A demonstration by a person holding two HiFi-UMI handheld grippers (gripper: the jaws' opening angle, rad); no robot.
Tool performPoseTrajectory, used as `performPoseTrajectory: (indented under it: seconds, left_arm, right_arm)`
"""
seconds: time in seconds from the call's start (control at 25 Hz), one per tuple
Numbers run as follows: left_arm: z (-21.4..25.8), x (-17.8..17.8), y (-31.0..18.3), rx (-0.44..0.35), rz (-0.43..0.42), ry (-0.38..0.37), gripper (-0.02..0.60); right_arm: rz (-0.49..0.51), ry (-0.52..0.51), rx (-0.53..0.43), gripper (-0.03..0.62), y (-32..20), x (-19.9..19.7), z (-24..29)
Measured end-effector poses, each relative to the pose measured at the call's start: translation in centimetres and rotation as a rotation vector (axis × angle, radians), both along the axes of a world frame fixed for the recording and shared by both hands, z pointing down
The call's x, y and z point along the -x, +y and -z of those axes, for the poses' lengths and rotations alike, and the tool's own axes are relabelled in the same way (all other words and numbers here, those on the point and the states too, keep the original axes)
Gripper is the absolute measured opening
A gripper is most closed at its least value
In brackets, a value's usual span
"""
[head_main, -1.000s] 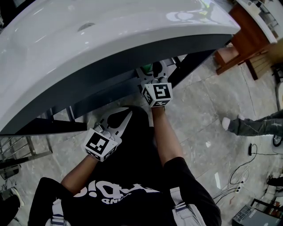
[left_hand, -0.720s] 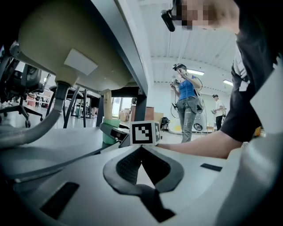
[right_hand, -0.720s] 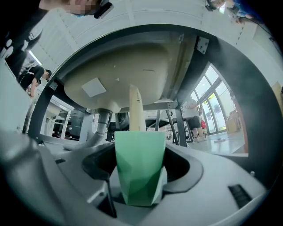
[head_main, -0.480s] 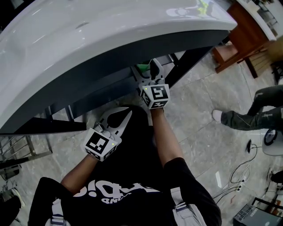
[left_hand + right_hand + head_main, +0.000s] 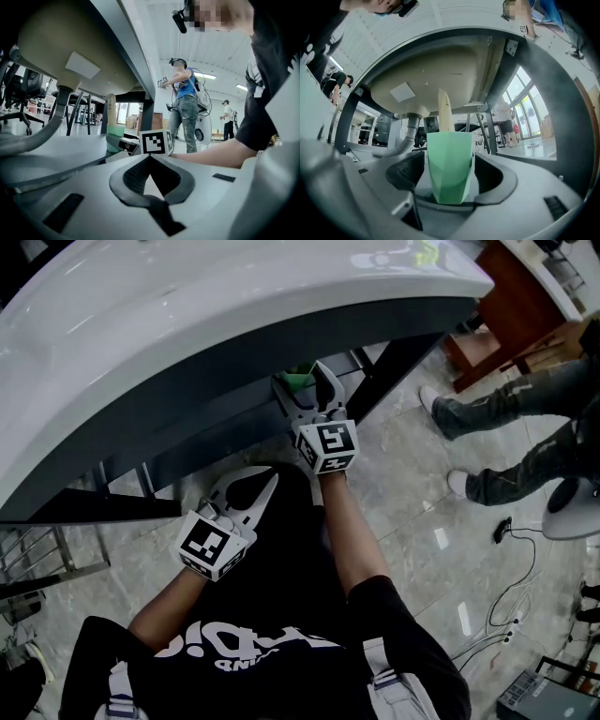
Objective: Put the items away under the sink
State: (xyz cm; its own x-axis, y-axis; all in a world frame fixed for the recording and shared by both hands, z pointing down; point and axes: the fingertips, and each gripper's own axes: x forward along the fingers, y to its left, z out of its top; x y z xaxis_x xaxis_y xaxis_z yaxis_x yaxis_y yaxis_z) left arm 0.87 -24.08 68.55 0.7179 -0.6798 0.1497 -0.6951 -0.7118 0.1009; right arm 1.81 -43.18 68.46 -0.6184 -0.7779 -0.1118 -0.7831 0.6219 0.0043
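A faceted green cup (image 5: pixel 449 166) with a cream stick (image 5: pixel 444 112) standing in it sits upright between the jaws of my right gripper (image 5: pixel 450 174). Those jaws have just been opening, and narrow gaps show on both sides of the cup. In the head view the right gripper (image 5: pixel 303 382) reaches under the white sink's (image 5: pixel 234 306) front edge, with the cup (image 5: pixel 300 379) at its tips. My left gripper (image 5: pixel 272 482) hangs lower and to the left over my lap, shut with nothing in it. The left gripper (image 5: pixel 150 158) view shows the cup (image 5: pixel 115 138) past the right gripper's marker cube (image 5: pixel 154 141).
The basin's underside (image 5: pixel 431 79) and its grey drain pipe (image 5: pixel 410 126) hang just above and behind the cup. A dark stand leg (image 5: pixel 394 362) slants down to the right of the gripper. A person's legs (image 5: pixel 506 399), wooden furniture (image 5: pixel 511 315) and floor cables (image 5: pixel 511 601) lie at the right.
My right gripper has sunk a little with the cup between its jaws, and the jaws stand wider. The left gripper has not moved. The person at the right has walked closer.
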Motion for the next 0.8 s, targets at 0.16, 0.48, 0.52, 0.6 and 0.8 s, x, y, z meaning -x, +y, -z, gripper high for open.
performPoseTrajectory:
  seconds: [0.16, 0.48, 0.52, 0.6, 0.8]
  left_arm:
    - [-0.1, -0.3, 0.2, 0.006, -0.003, 0.001, 0.020]
    - [0.0, -0.9, 0.5, 0.000, -0.015, 0.015, 0.019]
    - [0.1, -1.0, 0.5, -0.001, -0.015, 0.017, 0.020]
    - [0.2, -1.0, 0.5, -0.006, -0.013, 0.023, 0.020]
    - [0.3, -0.7, 0.5, -0.019, -0.016, 0.041, 0.019]
  right_arm:
    - [0.005, 0.009, 0.004, 0.336, 0.4, -0.3, 0.0]
    - [-0.007, 0.008, 0.020, 0.334, 4.6, -2.6, -0.2]
    - [-0.010, 0.011, 0.020, 0.334, 5.5, -3.1, 0.0]
    - [-0.017, 0.019, 0.017, 0.334, 7.3, -4.0, 0.5]
    - [-0.029, 0.036, 0.017, 0.334, 12.9, -5.7, 1.7]
